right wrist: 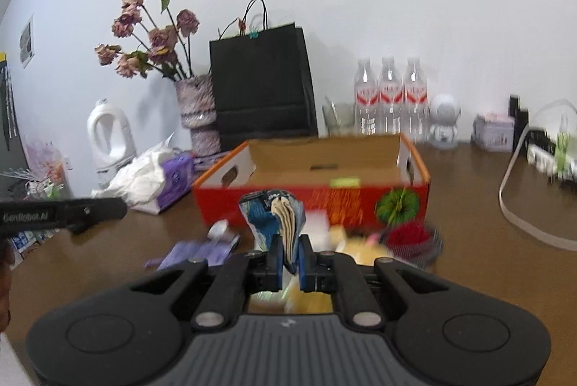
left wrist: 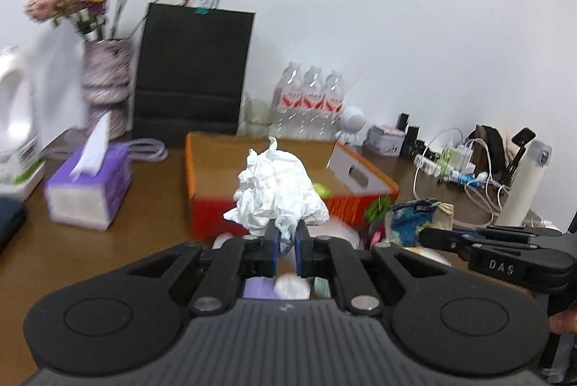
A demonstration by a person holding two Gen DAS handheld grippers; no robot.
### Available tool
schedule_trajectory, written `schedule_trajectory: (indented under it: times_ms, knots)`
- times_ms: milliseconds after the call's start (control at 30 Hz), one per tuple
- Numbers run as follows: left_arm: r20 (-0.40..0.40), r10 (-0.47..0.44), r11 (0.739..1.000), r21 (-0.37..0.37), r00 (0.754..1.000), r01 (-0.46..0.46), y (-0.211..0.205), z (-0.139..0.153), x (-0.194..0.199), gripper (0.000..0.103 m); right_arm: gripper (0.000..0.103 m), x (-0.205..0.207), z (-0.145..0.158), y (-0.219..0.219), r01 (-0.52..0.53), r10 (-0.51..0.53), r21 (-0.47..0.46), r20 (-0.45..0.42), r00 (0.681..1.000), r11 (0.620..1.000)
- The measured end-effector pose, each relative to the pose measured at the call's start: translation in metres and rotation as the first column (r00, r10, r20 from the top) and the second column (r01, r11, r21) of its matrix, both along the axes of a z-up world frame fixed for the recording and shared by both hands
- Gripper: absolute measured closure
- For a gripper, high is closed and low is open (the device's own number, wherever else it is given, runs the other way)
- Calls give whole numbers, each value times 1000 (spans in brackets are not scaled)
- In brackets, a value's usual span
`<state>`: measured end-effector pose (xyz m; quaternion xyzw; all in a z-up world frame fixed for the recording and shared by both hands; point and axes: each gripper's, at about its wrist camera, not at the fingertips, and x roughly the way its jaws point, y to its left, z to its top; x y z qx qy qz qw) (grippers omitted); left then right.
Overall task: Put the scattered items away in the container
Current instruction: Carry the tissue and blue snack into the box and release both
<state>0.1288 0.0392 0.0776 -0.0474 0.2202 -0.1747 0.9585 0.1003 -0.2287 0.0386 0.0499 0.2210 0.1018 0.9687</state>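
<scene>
Through my left wrist camera, my left gripper (left wrist: 286,236) pinches a crumpled white tissue wad (left wrist: 277,191) by its lower edge, so it hangs clear of the brown wooden table (left wrist: 144,216); the orange cardboard box (left wrist: 212,220) sits just ahead. Through my right, my right gripper (right wrist: 290,256) clamps a blue-and-beige cloth pouch (right wrist: 270,216), box (right wrist: 310,202) straight ahead, white wall (right wrist: 396,7) behind.

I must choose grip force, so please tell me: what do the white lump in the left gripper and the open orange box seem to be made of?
The white lump, pinched in the left gripper, looks like thin tissue paper: matte, with soft irregular crumples. The orange box looks like cardboard: plain brown inside, printed outside, with punched handle slots.
</scene>
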Motion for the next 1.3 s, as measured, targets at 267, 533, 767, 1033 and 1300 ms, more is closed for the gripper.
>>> schedule_trajectory:
  times_ms: [267,533,767,1033,1300]
  knots:
    - [-106,21,1000,-10,994,-22,-34,18,133,92,96,131,23,-15,14,-18,-35,-113,993,999]
    - [-336,100,995,41,937,-91,-52,-26,237,92,96,254,-6,-24,98,-120,-89,-280,952,991]
    - [-396,140,989,100,907,-109,-59,-48,279,92,89,298,-41,-28,131,-179,-151,-369,912,980]
    - [-363,121,990,107,924,-87,-60,-43,273,15,25,294,-39,-27,90,-138,-147,-358,923,985]
    - [-195,171,958,263,966,-117,-63,1,239,1,8,254,-3,-20,10,-56,-162,-282,958,987]
